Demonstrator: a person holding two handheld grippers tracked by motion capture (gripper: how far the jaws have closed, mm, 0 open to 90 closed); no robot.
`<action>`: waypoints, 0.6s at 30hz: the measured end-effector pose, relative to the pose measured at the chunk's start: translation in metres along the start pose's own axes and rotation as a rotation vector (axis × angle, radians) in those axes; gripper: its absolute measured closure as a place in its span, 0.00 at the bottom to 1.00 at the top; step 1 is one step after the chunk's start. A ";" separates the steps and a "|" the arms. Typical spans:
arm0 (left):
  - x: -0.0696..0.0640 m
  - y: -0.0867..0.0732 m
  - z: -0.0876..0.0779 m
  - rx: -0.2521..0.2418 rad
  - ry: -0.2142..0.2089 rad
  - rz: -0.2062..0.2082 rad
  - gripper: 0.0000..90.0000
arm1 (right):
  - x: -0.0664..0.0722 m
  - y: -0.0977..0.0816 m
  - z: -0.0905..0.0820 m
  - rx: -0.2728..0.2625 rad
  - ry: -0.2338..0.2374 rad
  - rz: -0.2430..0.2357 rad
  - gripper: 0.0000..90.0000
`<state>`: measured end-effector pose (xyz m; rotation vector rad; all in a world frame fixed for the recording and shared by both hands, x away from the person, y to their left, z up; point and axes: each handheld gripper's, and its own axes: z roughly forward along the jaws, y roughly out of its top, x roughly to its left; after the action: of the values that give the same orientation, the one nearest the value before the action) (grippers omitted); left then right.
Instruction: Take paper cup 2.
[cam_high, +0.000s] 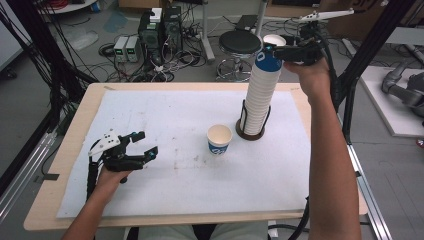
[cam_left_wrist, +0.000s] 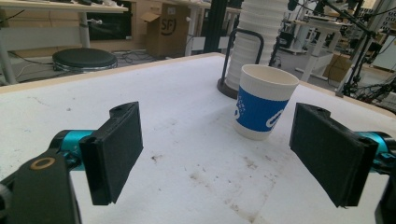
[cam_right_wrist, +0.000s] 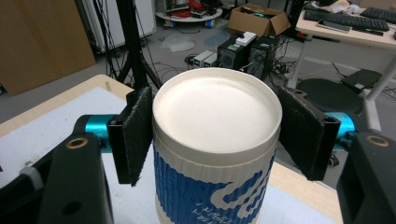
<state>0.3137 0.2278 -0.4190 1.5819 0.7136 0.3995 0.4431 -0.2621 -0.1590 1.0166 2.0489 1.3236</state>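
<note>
Above table, right gripper clamping top cup

left gripper low near the table's left side, jaws wide apart, nothing between. right gripper raised w/ arm stretched fwd, jaws clamped on top cup.

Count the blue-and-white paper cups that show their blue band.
2. One blue-and-white paper cup stands alone mid-table; the other, the top cup, caps the tall white stack of nested cups in the black wire holder, clamped by the right gripper. The cups below hide their bands.
</note>
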 end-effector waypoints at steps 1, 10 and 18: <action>0.000 0.000 0.000 0.000 -0.002 0.000 0.19 | 0.000 0.000 0.000 -0.002 0.000 0.000 0.35; 0.000 0.000 0.000 0.000 -0.002 -0.001 0.19 | 0.000 0.000 0.000 -0.001 -0.001 0.000 0.35; 0.000 0.000 0.000 0.001 -0.002 -0.001 0.19 | 0.000 0.002 -0.003 -0.031 -0.004 0.002 0.35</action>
<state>0.3137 0.2277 -0.4192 1.5822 0.7131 0.3970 0.4416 -0.2635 -0.1564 1.0063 2.0187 1.3497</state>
